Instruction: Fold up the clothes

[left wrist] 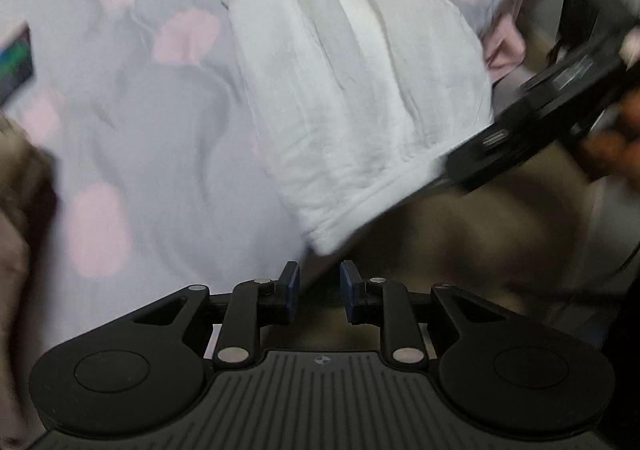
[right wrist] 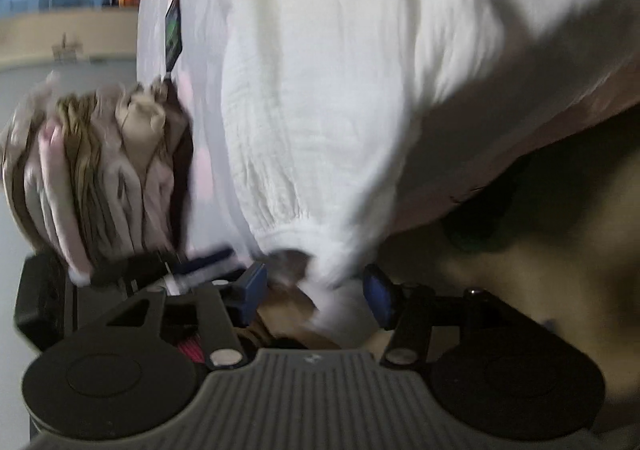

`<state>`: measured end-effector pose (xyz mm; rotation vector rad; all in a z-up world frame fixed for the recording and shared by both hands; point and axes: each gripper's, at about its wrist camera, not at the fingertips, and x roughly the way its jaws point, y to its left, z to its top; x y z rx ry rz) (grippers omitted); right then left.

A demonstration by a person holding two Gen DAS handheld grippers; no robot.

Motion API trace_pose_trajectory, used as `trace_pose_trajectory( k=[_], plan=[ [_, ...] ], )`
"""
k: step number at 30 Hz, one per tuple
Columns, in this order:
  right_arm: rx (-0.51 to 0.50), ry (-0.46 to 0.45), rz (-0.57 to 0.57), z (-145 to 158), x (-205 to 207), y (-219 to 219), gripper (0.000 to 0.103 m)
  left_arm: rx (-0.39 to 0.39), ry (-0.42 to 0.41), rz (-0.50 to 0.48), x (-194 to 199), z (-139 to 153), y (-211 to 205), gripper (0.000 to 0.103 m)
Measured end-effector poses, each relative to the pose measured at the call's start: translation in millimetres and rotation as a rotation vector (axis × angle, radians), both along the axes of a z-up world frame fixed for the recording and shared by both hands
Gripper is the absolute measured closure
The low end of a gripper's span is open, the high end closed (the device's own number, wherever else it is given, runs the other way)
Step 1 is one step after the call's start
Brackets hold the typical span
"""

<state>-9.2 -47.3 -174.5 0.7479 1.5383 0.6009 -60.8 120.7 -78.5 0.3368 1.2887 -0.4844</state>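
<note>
The white garment (left wrist: 352, 90) lies lengthwise on the bed (left wrist: 140, 130), its hem over the edge. The right gripper (right wrist: 316, 290) gapes round that hem; the left gripper (left wrist: 319, 282) waits parted, empty — a hem grab seems due, pads closing squarely.

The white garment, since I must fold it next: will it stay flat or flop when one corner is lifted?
The white garment looks thin and crinkled, so it will likely droop. Its hem already bunches between the open right claw, suggesting it gathers easily and may slip.
</note>
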Motion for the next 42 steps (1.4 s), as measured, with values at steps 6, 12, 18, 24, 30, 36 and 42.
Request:
trace_pose_trajectory(
  k=[6, 12, 18, 24, 30, 36, 42],
  plan=[
    [-0.116, -0.220, 0.066, 53, 31, -91, 0.045, -0.068, -0.205, 0.105, 24, 35, 6, 0.081],
    [-0.254, -0.435, 0.002, 70, 131, -86, 0.046, -0.111, -0.392, 0.139, 74, 52, -24, 0.074],
    [-0.316, -0.621, 0.024, 76, 206, -68, 0.048, -0.164, -0.453, 0.143, 150, 54, -45, 0.058],
    [-0.447, -0.933, 0.323, 79, 221, 11, 0.050, -0.216, -0.409, 0.237, 232, 16, -41, 0.063],
    [-0.528, -1.096, 0.452, 72, 244, 72, 0.053, -0.263, -0.371, 0.270, 234, -27, -39, 0.069],
    [-0.573, -1.181, 0.579, 50, 267, 131, 0.058, -0.302, -0.357, 0.318, 230, -48, -34, 0.070],
    [-0.767, -1.293, 0.735, 14, 267, 185, 0.054, -0.359, -0.335, 0.351, 226, -48, -23, 0.070]
  ],
)
